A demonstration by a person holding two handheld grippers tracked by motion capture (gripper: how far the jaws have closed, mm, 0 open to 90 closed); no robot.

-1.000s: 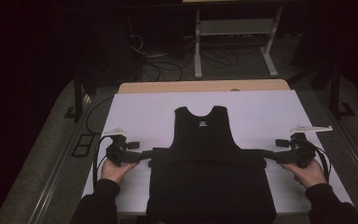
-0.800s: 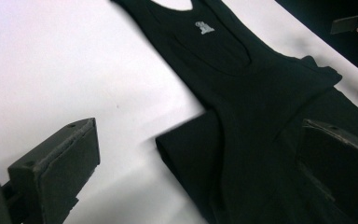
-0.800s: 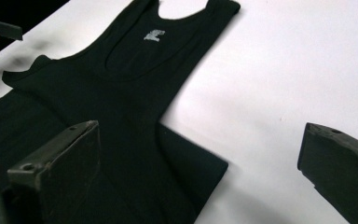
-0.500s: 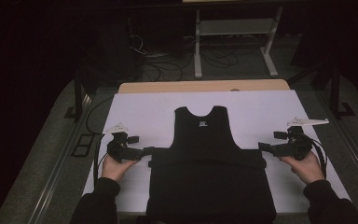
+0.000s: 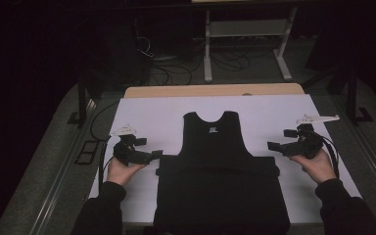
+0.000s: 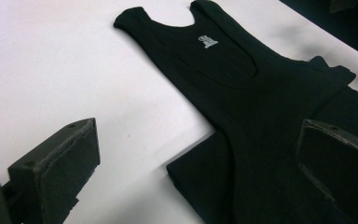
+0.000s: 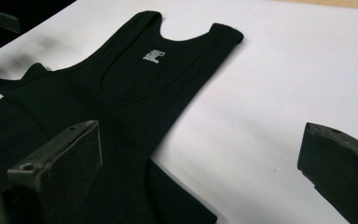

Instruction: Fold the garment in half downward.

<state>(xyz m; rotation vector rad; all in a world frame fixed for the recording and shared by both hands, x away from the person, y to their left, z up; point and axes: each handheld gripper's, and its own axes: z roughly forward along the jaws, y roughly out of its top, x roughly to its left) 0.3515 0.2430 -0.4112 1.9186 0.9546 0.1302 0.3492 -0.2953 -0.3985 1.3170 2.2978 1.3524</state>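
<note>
While spread wide, both tongs hold nothing beside black vest (image 5: pixel 215 161).

High view is sitting above the person's side, looking forward and down over the white table (image 5: pixel 152 117) to the floor beyond. Left gripper view is riding low and close, looking across the black tank top (image 6: pixel 242 79) from its left. Right gripper view is mirroring that from the right. All three are sharing the top's neckline and white label (image 7: pixel 154 55).
</note>
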